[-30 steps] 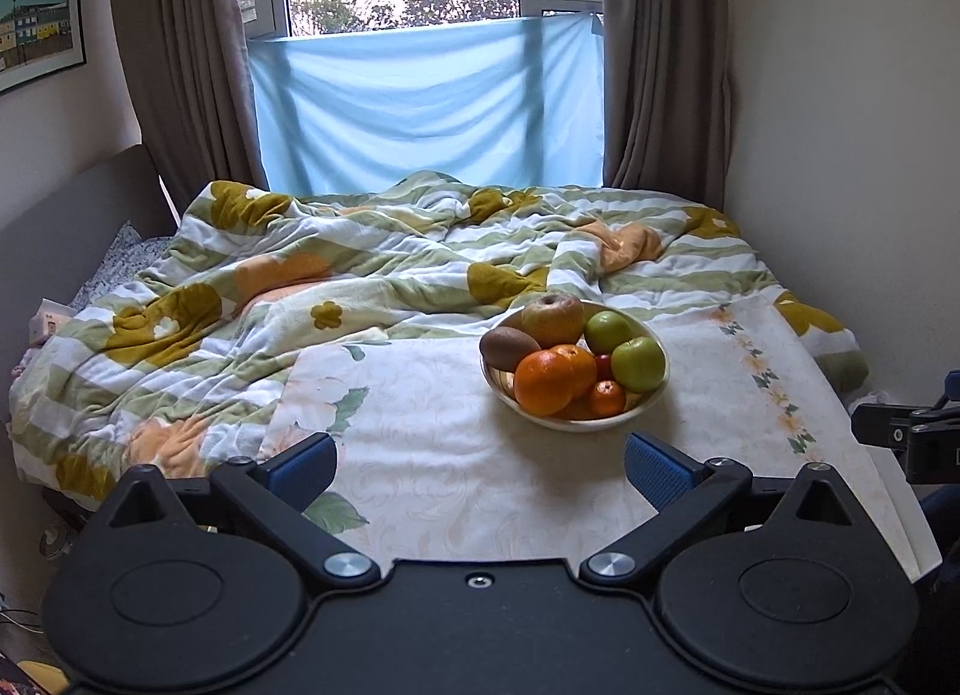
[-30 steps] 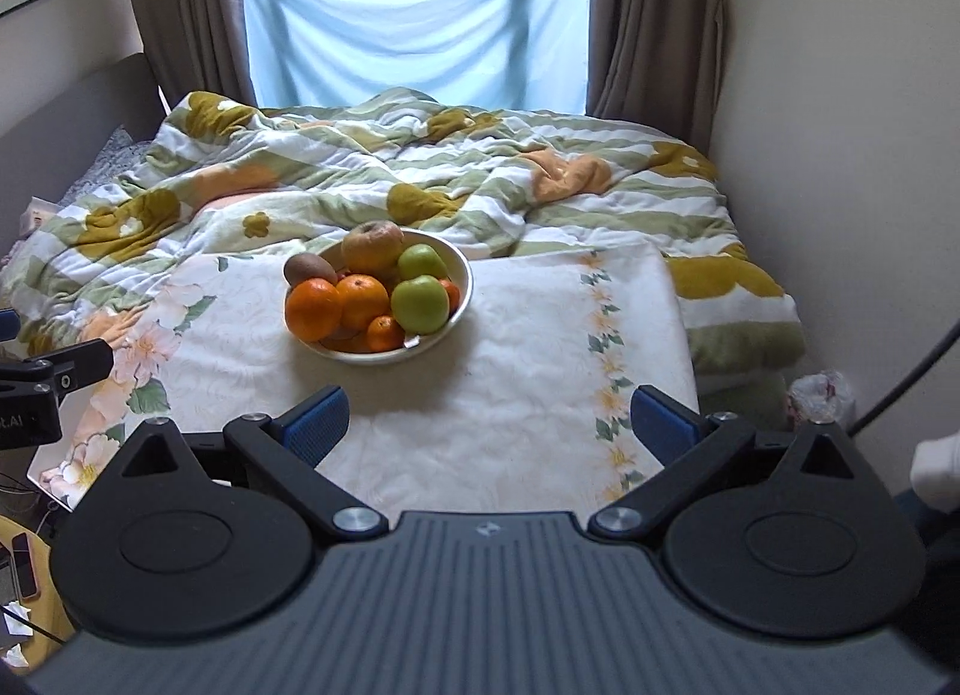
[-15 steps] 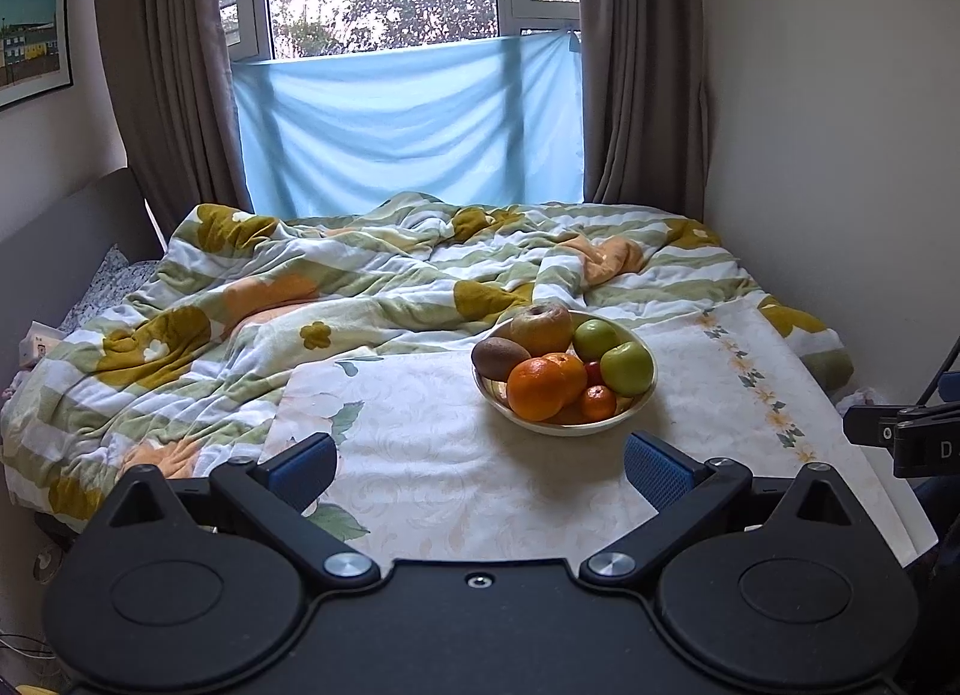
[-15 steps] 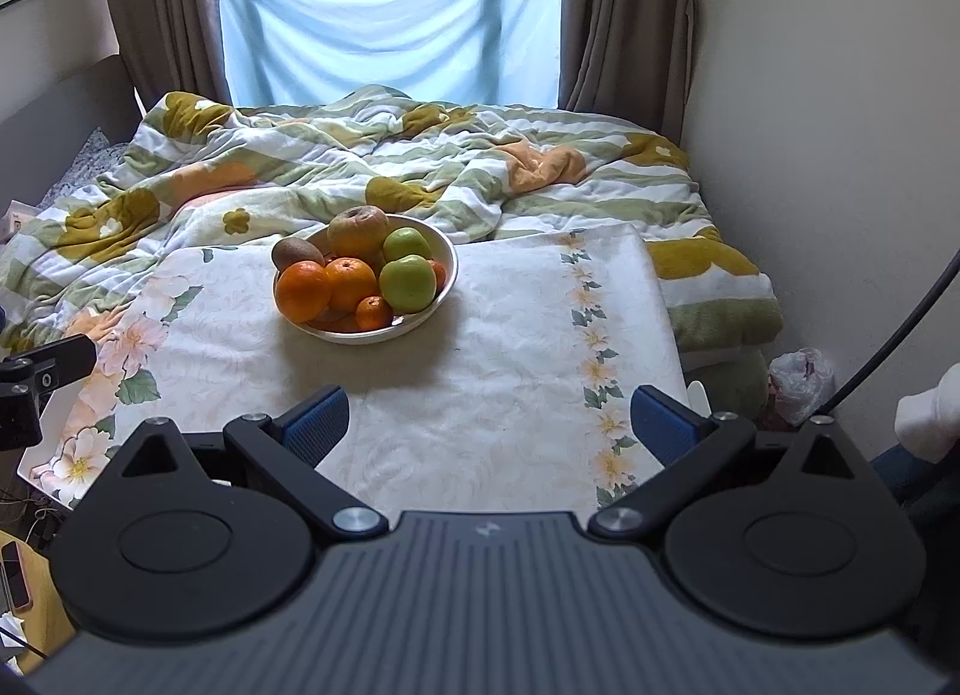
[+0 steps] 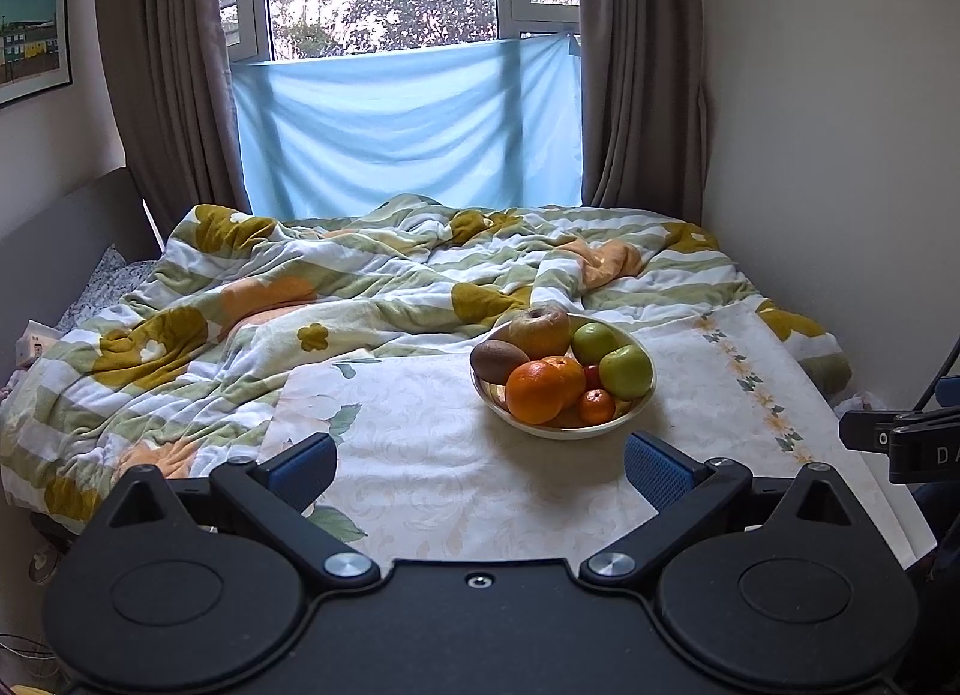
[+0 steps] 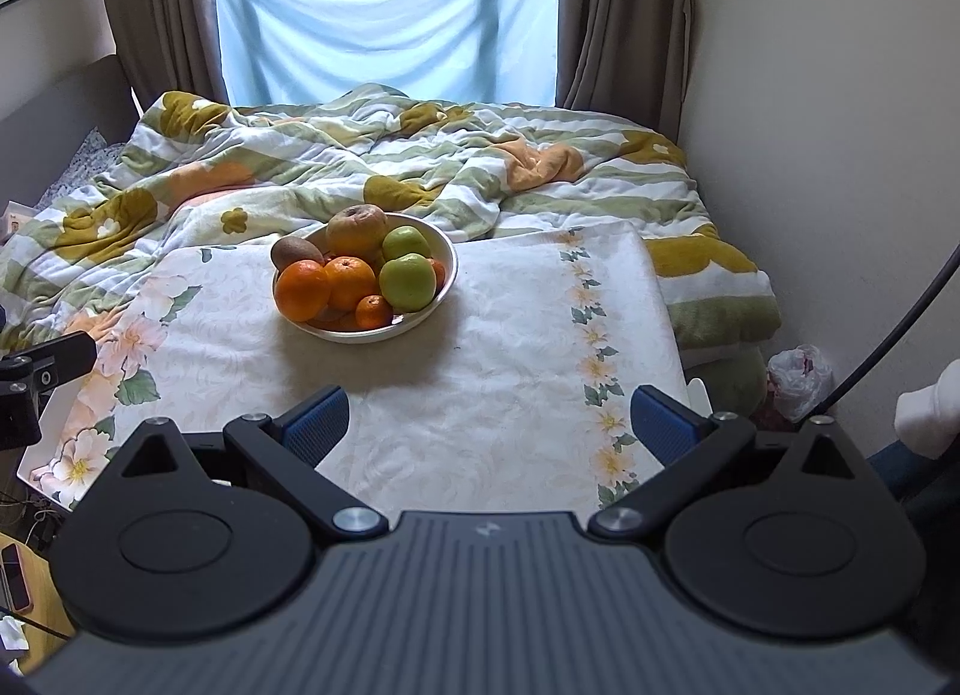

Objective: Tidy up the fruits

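A white bowl [image 5: 636,416] [image 6: 447,269] of fruit sits on a floral cloth [image 5: 420,455] [image 6: 510,365] on the bed. It holds oranges [image 5: 536,392] [image 6: 303,290], green apples [image 5: 625,372] [image 6: 408,282], a kiwi [image 5: 498,360] [image 6: 294,252], a brownish apple [image 5: 540,330] [image 6: 355,230] and a small mandarin [image 5: 597,404] [image 6: 373,312]. My left gripper [image 5: 480,470] is open and empty, well short of the bowl. My right gripper [image 6: 489,425] is open and empty, near the cloth's front edge, with the bowl ahead to its left.
A rumpled green and yellow quilt [image 5: 300,299] [image 6: 420,155] covers the bed behind the cloth. A wall [image 6: 810,125] runs along the right. A plastic bag [image 6: 801,377] lies on the floor by the bed. Curtains and a window stand at the back.
Both grippers have drawn back and tilted up a little; the bowl sits slightly farther and lower in both views. Nothing was taken hold of.
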A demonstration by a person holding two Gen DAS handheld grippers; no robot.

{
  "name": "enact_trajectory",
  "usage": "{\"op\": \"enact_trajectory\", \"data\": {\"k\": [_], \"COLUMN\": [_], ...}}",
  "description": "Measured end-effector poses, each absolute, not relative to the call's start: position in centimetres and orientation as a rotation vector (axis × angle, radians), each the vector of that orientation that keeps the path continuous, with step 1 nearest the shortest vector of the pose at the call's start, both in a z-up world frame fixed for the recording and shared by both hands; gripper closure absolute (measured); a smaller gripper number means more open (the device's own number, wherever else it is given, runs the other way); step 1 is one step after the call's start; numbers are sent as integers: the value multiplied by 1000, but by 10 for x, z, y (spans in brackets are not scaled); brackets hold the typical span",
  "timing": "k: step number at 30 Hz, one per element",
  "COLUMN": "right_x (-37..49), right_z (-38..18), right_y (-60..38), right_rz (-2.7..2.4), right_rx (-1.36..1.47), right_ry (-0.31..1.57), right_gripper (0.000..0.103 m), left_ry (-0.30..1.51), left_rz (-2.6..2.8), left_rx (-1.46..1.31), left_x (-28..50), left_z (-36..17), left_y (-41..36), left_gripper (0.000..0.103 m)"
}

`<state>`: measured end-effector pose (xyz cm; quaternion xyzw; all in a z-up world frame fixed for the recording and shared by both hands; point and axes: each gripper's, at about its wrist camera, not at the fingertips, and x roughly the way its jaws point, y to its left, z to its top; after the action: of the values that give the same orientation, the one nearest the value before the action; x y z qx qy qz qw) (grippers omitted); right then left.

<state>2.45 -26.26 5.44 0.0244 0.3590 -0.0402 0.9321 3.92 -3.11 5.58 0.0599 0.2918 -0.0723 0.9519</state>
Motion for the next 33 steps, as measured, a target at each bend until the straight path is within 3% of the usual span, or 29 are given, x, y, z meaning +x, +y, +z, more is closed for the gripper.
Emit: {"op": "enact_trajectory", "data": {"k": [33], "right_x": [28], "right_z": [53], "right_y": [-253], "right_rz": [-79], "right_rx": [53], "right_ry": [745], "right_gripper": [0], "left_ry": [594], "left_rz": [-153], "left_rx": [107], "left_x": [42], "left_z": [53], "left_y": [-26], "left_gripper": [0]}}
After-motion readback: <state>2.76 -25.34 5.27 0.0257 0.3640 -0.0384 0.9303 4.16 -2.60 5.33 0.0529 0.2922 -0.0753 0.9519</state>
